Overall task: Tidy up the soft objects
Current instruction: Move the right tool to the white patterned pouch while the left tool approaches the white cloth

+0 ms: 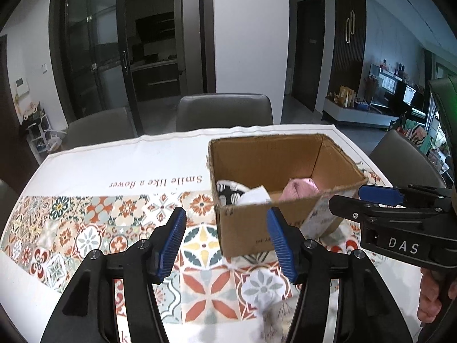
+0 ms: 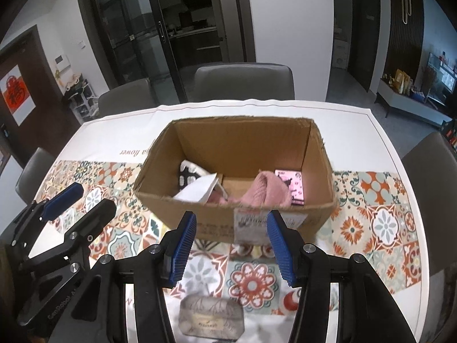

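Currently you are facing a soft, light, limp pale printed pouch (image 2: 212, 318) lying at the near edge of the surface (image 2: 357, 120), before the cardboard box (image 2: 285, 223). Both claws, left claw (image 1: 228, 245) and right claw (image 2: 231, 250), are standing spread and empty. Be pinching its bunched middle.

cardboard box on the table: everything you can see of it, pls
The cardboard box is plain brown corrugated card, open-topped with rough, ragged rims and no flaps showing. It stands upright on the patterned tablecloth, beyond both tongs, touched by neither. A printed label sits on its near wall. Inside lie a pink knit item, a white piece, a black-and-white item and a pink printed card.
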A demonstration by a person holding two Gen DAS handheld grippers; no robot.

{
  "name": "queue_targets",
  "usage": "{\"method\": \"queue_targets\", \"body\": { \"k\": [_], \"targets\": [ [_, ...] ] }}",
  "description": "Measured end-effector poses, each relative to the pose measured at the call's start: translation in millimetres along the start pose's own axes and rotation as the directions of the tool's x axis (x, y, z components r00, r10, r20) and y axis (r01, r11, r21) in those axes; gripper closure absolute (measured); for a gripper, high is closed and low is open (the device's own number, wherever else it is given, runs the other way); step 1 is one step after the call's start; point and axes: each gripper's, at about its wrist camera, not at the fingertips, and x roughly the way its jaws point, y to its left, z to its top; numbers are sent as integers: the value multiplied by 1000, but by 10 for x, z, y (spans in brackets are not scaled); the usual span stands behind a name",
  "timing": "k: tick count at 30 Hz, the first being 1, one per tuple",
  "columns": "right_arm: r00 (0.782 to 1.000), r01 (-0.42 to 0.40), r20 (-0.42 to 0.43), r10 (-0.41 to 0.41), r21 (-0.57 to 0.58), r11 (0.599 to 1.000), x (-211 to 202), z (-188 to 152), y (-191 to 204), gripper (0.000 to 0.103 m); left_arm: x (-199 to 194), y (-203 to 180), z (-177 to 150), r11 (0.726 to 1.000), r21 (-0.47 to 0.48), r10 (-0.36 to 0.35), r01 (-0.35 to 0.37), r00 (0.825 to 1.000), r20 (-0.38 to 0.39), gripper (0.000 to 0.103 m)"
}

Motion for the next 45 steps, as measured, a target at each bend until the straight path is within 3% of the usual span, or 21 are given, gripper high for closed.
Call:
{"method": "queue_targets", "body": {
  "k": [19, 22, 30, 35, 45],
  "targets": [
    [989, -33, -145, 35, 12, 999, 186, -608, 200, 49, -111, 162, -609, 1000, -18, 19, -21, 992, -125, 44],
    [985, -40, -170, 42, 18, 999, 246, -671, 236, 36, -97, 187, -692, 999, -15, 26, -28, 989, -147, 44],
    [965, -52, -258, 52, 7, 999, 484, -826, 335, 31, 15, 265, -929, 999, -9, 34, -37, 974, -224, 43],
    [954, -46, -297, 45, 4, 999, 614, -923, 357, 17, 93, 291, -1046, 999, -4, 35, -38, 965, -262, 43],
    [917, -37, -398, 33, -4, 999, 935, -1089, 371, 16, 246, 307, -1211, 999, 3, 45, -47, 946, -320, 43]
  ]
}}
